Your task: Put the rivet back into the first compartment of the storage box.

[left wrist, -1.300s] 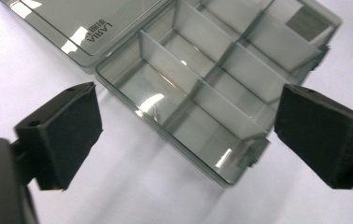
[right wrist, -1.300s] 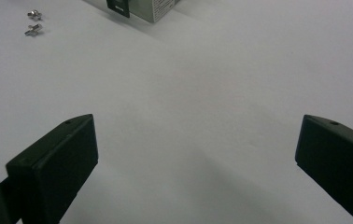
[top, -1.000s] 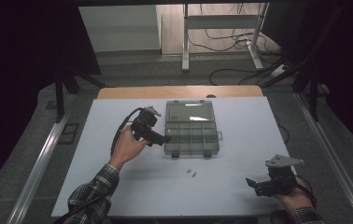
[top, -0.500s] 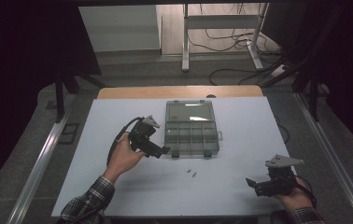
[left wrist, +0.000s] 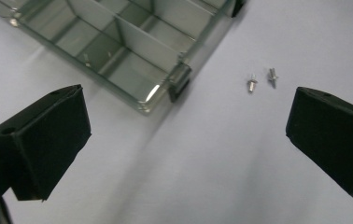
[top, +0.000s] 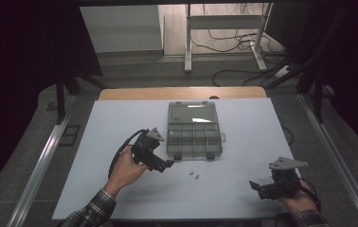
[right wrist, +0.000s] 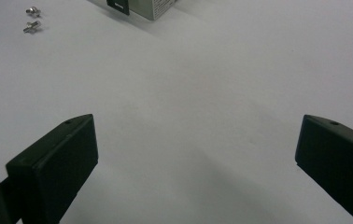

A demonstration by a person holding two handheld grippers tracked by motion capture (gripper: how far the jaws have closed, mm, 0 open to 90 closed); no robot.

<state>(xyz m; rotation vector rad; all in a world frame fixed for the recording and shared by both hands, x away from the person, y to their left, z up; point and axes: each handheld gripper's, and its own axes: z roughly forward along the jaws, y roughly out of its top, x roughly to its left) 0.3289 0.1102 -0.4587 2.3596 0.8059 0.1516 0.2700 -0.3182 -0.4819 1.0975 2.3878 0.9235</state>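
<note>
Left gripper [top: 166, 165], jaws wide apart, hovers beside the clear plastic compartment box [top: 193, 136], apparently approaching 2 small silver screws [left wrist: 260, 80] on the pale surface [top: 120, 123], so next it should lower and straddle 1.

— Any lettering to read on the compartment box [top: 194, 135]?

— None. Its clear lid and dividers are plain, with no label, brand or number.

— The two small screws [left wrist: 261, 80], or the worktop [top: 120, 123]?

— Too small to show any marking, and the worktop is bare white, unprinted.

— The black jaws of either hand-held gripper?

— Plain too. No readable text anywhere.
</note>
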